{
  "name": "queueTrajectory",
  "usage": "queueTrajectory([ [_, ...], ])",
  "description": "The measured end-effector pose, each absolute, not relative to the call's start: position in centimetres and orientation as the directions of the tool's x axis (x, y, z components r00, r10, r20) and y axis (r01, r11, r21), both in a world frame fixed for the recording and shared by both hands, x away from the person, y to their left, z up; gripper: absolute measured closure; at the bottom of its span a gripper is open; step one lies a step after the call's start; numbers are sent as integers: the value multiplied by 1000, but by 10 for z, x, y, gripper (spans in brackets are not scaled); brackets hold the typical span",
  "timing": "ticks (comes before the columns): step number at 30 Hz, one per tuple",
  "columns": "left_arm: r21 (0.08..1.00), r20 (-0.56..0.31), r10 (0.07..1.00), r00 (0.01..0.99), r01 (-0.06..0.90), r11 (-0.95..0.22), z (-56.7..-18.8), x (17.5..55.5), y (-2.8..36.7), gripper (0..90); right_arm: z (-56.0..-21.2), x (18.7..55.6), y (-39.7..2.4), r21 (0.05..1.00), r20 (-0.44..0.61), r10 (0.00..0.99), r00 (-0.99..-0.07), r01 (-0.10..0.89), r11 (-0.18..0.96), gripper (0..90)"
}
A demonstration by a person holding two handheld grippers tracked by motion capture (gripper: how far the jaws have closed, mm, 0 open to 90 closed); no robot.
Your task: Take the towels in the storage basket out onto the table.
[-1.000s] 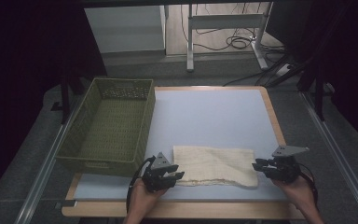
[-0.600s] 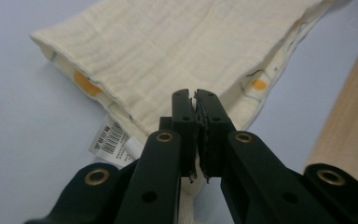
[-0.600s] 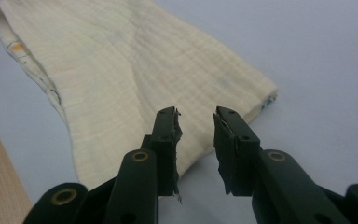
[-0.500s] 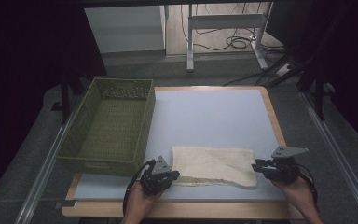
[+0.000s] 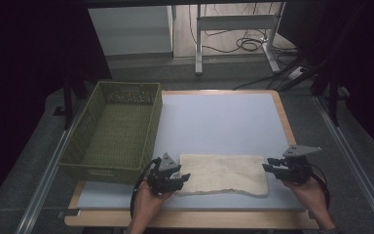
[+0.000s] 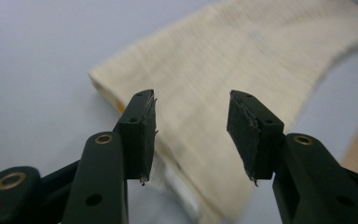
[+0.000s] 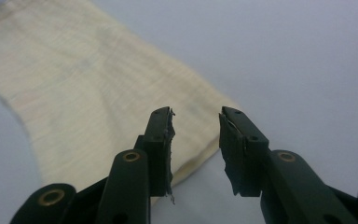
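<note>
Cream cloth (image 5: 222, 174) beside green basket (image 5: 114, 130)

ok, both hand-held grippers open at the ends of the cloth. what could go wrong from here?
1. The left hand-held gripper sits over the folded cloth; its layered edge could let the jaws catch just the top layer.
2. The right hand-held gripper reaches only the cloth's corner, so a shallow pinch may slip.
3. The basket stands close to the left hand; a lift could bump it.

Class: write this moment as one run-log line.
left gripper: open, at cloth's left end | right gripper: open, at right end | cloth: flat on table | basket: empty
</note>
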State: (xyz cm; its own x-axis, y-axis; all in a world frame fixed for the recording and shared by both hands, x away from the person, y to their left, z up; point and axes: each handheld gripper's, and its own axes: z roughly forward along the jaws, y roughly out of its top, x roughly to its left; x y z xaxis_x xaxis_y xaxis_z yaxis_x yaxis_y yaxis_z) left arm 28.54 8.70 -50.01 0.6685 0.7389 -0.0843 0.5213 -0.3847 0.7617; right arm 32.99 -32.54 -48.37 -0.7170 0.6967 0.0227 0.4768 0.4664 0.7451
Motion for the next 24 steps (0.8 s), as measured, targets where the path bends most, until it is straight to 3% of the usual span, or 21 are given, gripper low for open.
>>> queueTrajectory([
  [7,752,-57,793,606,549,-365,-498,331,76,587,-491,365,-319,728,40,736,-675,524,441,673],
  [12,711,-33,832,554,598,-369,-516,350,77,474,-506,373,-317,703,49,745,-665,553,447,629],
  [15,690,-44,838,544,623,-368,-526,352,80,476,-512,371,-316,691,43,740,-671,555,463,643],
  [16,685,-49,838,544,629,-368,-528,351,81,485,-513,370,-315,684,39,736,-676,555,473,685],
  [18,682,-86,825,558,637,-359,-534,349,84,547,-515,367,-312,677,27,726,-687,547,492,792],
  [19,687,-110,818,564,638,-348,-534,348,85,626,-513,366,-312,673,24,721,-692,544,500,845],
  [22,688,-136,795,591,634,-354,-532,347,85,811,-509,369,-311,665,-8,719,-695,533,523,863],
  [24,701,-144,789,597,624,-344,-530,346,84,839,-504,375,-313,668,-12,723,-691,532,520,865],
])
